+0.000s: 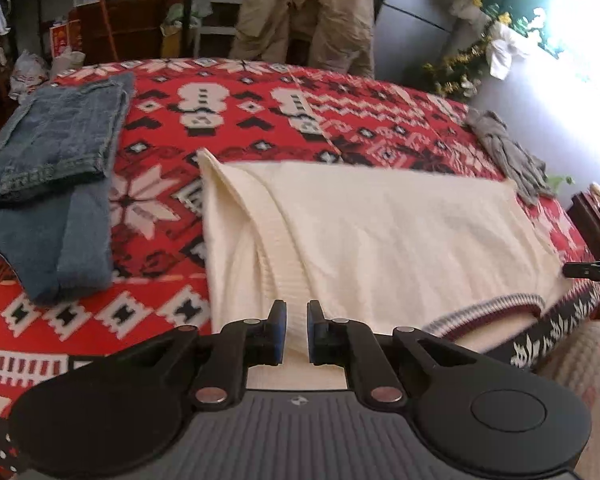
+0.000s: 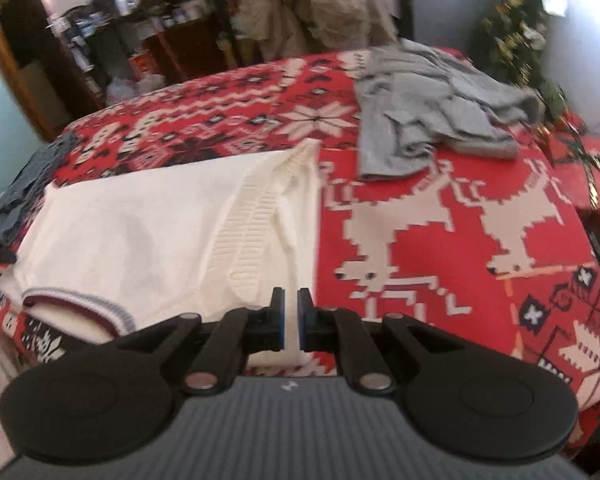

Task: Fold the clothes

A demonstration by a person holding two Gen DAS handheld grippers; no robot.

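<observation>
- Sweater (image 1: pixel 380 232), cream, lies flat on the red patterned blanket (image 1: pixel 260 120)
- Your left gripper (image 1: pixel 297 330) pinches its near left edge
- Your right gripper (image 2: pixel 291 318) pinches its near right edge

A bed covered by a red blanket (image 1: pixel 228 128) patterned with white and black snowflakes and, on its right side, white reindeer. A cream knitted sweater (image 1: pixel 380 232) lies spread flat near the front edge, its striped collar (image 1: pixel 496 312) at that edge and a ribbed sleeve folded across it. Folded blue jeans (image 1: pixel 56 152) lie near the left edge, apart from the sweater. A crumpled grey garment (image 2: pixel 432 108) lies towards the far right corner, also apart from the sweater.
</observation>
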